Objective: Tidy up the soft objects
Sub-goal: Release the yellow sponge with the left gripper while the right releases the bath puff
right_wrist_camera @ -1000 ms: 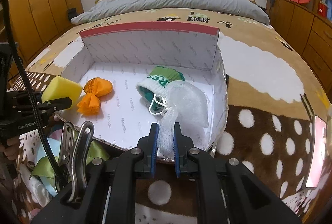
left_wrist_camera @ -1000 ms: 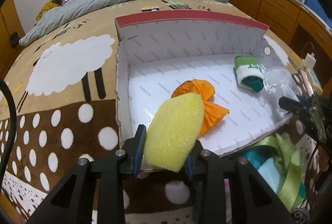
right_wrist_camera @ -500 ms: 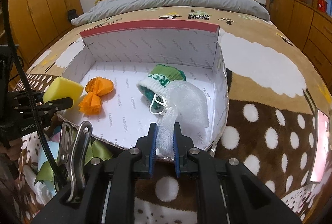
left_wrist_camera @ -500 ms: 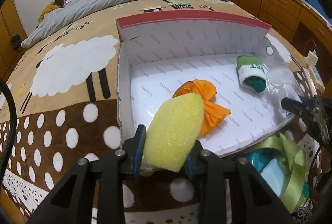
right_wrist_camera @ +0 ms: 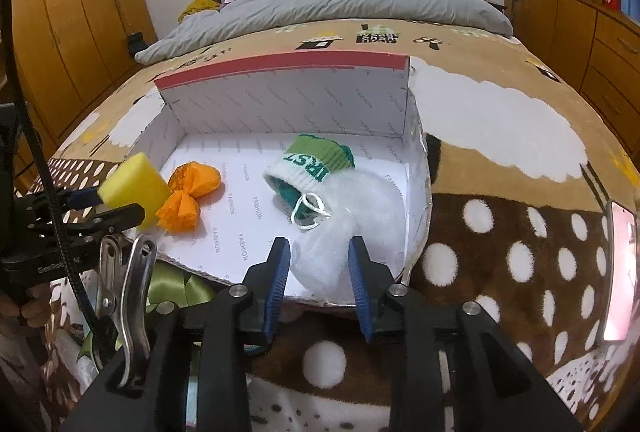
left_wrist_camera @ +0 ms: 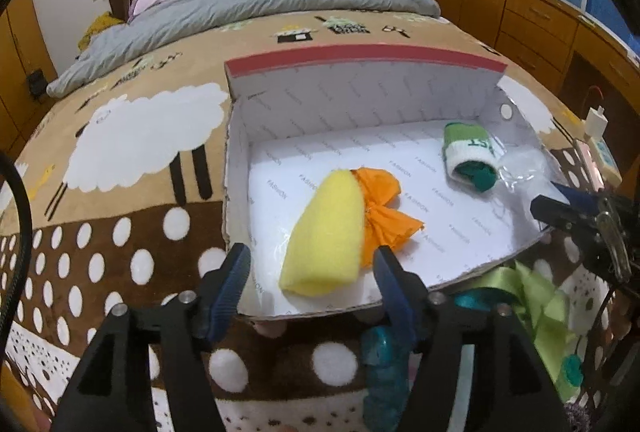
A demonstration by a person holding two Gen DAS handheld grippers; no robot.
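Left hand-held gripper [left_wrist_camera: 312, 270]: jaws opening, already wide, pads clear of the sponge [left_wrist_camera: 326, 232]. Sponge sits between them at the box [left_wrist_camera: 360, 104] front-left, inside on the floor, leaning against the orange bow [left_wrist_camera: 384, 208]. In the right wrist view the sponge [right_wrist_camera: 134, 188] shows at the tips of that gripper [right_wrist_camera: 108, 210]; cannot tell there if one finger brushes it. Right hand-held gripper [right_wrist_camera: 318, 264]: jaws opening, moderate gap, white mesh bag [right_wrist_camera: 352, 228] between the pads; they look just off it on both sides, contact hard to confirm. Bag lies in the box front-right corner, its cord [right_wrist_camera: 310, 212] looped toward the green-and-white sock [right_wrist_camera: 312, 164]. Sock is mid-box, right of centre, touching the bag. Bow is left of centre, well apart from the sock. Box is open-topped, white printed liner, red top edge, on the bed's [right_wrist_camera: 500, 120] sheep-and-dots blanket. Outside the box at its near edge: green ribbon [left_wrist_camera: 532, 296] and a teal item [left_wrist_camera: 384, 364], partly hidden by gripper bodies. A metal clip [right_wrist_camera: 128, 292] hangs at the right gripper's left. Phone [right_wrist_camera: 620, 268] on the blanket at far right.
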